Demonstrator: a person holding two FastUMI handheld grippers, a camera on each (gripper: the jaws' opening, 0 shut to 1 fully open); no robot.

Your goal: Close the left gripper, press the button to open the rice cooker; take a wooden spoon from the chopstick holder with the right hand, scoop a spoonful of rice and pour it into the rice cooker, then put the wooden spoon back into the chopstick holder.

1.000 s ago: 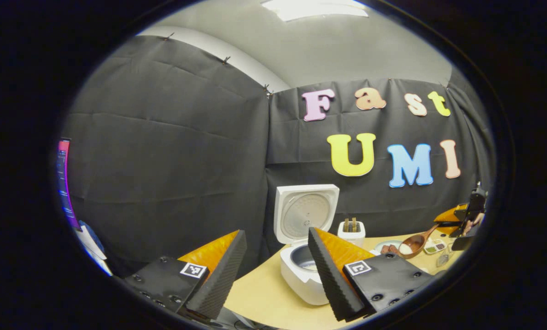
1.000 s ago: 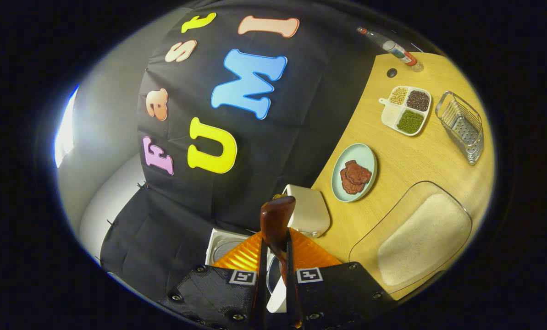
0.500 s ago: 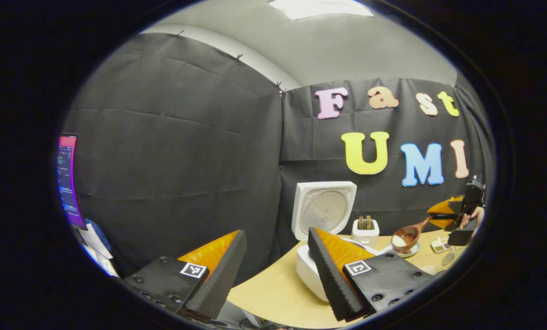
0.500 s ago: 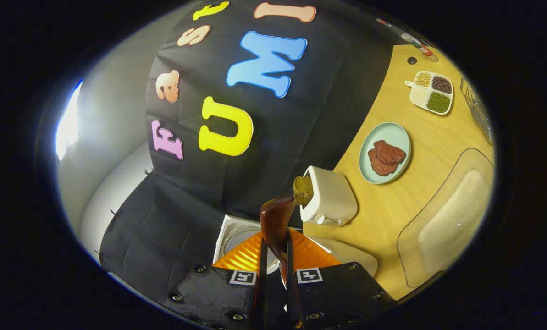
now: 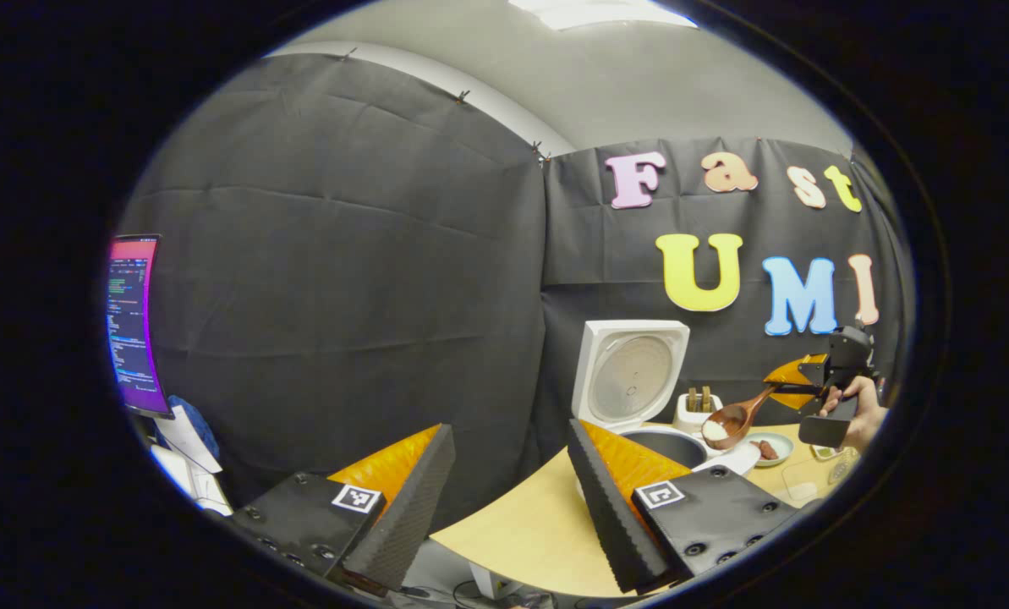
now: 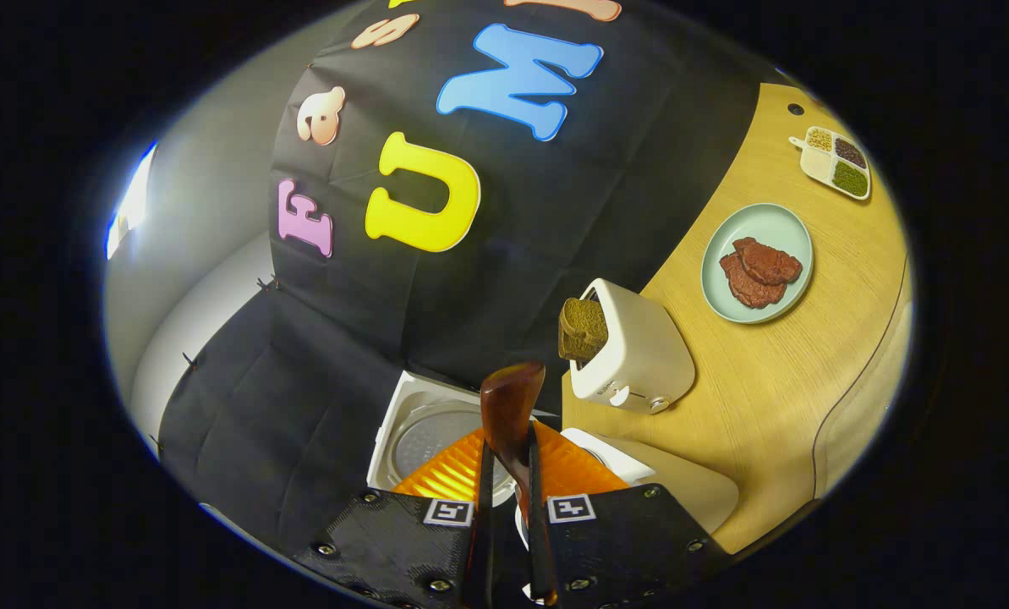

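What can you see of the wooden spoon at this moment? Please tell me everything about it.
The wooden spoon looks like dark brown, glossy wood, with a round bowl and a slim handle. The right gripper clamps the handle. In the left gripper view the bowl holds a small heap of white rice and hangs in the air near the open rice cooker, touching nothing else.

Wooden table (image 6: 775, 372) bears rice cooker (image 5: 639, 397), toaster (image 6: 639, 355), plate (image 6: 758, 224).

Rice cooker (image 5: 639, 397) pot half hidden behind left gripper's finger (image 5: 605, 499). In right gripper view, wooden spoon (image 6: 511, 414) bowl unseen, handle alone between fingers. Monitor (image 5: 132, 326) text too small to read.
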